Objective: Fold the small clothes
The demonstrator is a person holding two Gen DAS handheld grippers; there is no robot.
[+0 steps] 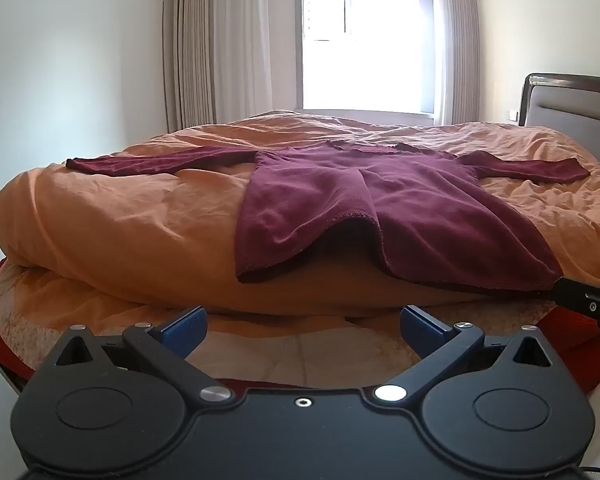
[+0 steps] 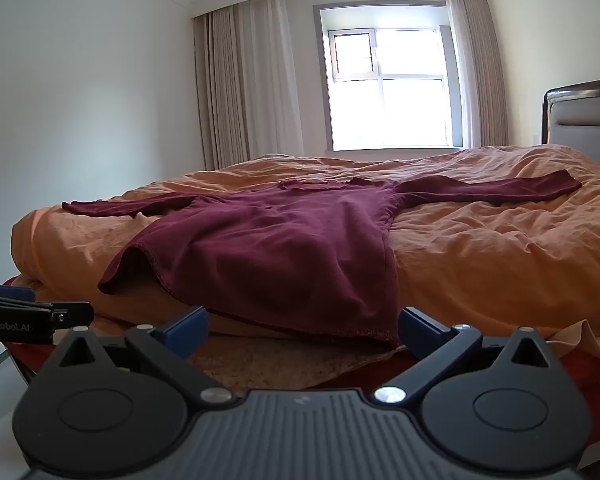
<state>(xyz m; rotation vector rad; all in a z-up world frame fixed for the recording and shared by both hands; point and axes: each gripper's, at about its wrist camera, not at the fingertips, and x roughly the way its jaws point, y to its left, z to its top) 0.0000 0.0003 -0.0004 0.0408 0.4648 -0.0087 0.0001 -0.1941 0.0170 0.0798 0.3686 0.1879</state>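
No fold is seen in the garment, so the task is judged to be at its very start. At the far left, the left sleeve (image 1: pixel 140 162) of the maroon long-sleeved top (image 1: pixel 380 208) is laid straight out across the orange duvet (image 1: pixel 120 232). The left gripper (image 1: pixel 302 326) is held below the bed's near edge, jaws spread wide and empty, clear of the cloth. In the middle, the body of the top is spread flat, its hem (image 1: pixel 308 256) draped over the duvet's edge and rippled, with one part lifted into an arch. The right gripper (image 2: pixel 303 327) is likewise held wide and empty, the hem's right corner lying just beyond its fingers. At the right, the other sleeve (image 2: pixel 492 190) is stretched out towards the headboard (image 2: pixel 580 116). Both sleeves remain to be turned in and the body doubled over.
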